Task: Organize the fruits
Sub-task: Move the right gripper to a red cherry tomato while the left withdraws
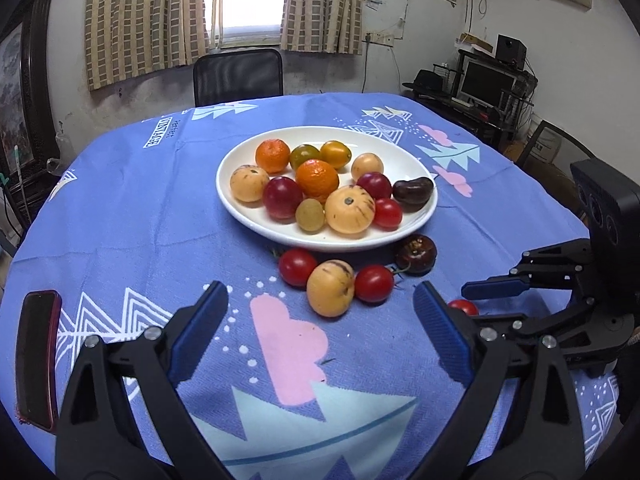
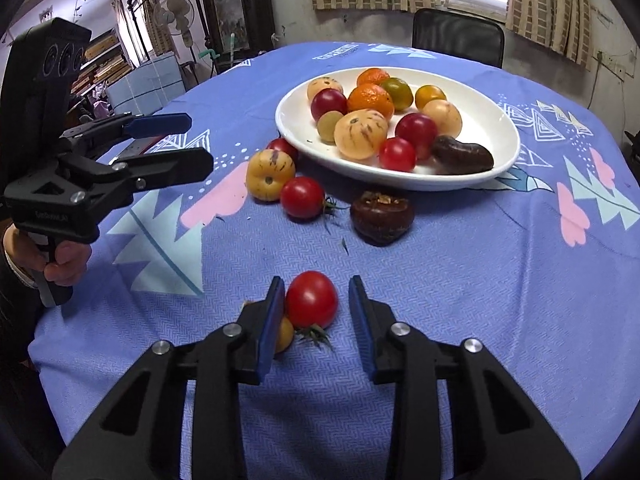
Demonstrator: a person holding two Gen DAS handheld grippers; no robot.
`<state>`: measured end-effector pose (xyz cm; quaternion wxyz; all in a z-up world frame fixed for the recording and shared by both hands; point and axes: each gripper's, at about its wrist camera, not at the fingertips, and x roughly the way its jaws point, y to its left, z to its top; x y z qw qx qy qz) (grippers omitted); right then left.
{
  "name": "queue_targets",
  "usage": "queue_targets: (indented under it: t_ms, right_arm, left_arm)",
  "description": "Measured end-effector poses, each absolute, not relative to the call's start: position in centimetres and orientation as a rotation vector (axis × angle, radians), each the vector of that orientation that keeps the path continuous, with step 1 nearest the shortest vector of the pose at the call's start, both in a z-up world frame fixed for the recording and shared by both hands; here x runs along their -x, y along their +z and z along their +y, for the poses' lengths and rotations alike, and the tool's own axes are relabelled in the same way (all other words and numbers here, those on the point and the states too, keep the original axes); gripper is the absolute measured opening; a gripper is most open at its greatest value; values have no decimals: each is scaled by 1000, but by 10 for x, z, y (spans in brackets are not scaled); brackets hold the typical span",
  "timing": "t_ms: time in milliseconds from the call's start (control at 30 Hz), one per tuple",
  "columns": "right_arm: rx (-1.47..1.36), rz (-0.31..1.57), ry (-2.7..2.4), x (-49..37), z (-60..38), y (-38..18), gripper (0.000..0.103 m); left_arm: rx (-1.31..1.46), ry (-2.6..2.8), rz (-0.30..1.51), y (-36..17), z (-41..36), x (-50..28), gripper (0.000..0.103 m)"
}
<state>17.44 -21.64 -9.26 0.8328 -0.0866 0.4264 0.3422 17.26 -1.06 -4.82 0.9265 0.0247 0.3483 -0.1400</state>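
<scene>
The right gripper [image 2: 316, 304] brackets a red tomato [image 2: 311, 299] on the counter [image 2: 460, 280], jaws parted, the left pad nearly touching it; a small yellow fruit [image 2: 284, 334] sits beside it. The left gripper [image 1: 320, 320] hovers wide open over bare cloth. Twelve fruits fill the white plate [image 1: 240, 196]; four more lie just outside its near rim, with open cloth around them.

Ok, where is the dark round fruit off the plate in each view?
Left wrist: dark fruit at centre right, just below the plate's near rim.
Right wrist: dark fruit mid-frame, below the plate, right of a red tomato.
Shared landmark: the white plate.
</scene>
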Motion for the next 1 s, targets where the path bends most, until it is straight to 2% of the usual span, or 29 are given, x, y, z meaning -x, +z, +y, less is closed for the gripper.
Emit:
queue_targets:
  t_ms: [433, 600, 767, 867, 1000]
  right_arm:
    - [128, 942, 742, -181, -220, -94, 30]
    - [49, 983, 761, -189, -224, -99, 39]
    - [39, 1011, 854, -182, -218, -96, 40]
    - [62, 979, 803, -181, -218, -95, 36]
    - [32, 988, 774, -185, -218, -99, 36]
  left_arm:
    - [-37, -290, 736, -54, -11, -176, 96]
    - [-39, -298, 747, -56, -13, -177, 96]
    - [-50, -301, 739, -56, -15, -176, 96]
    - [-46, -304, 745, -57, -15, -177, 96]
    - [-49, -303, 754, -59, -16, -178, 96]
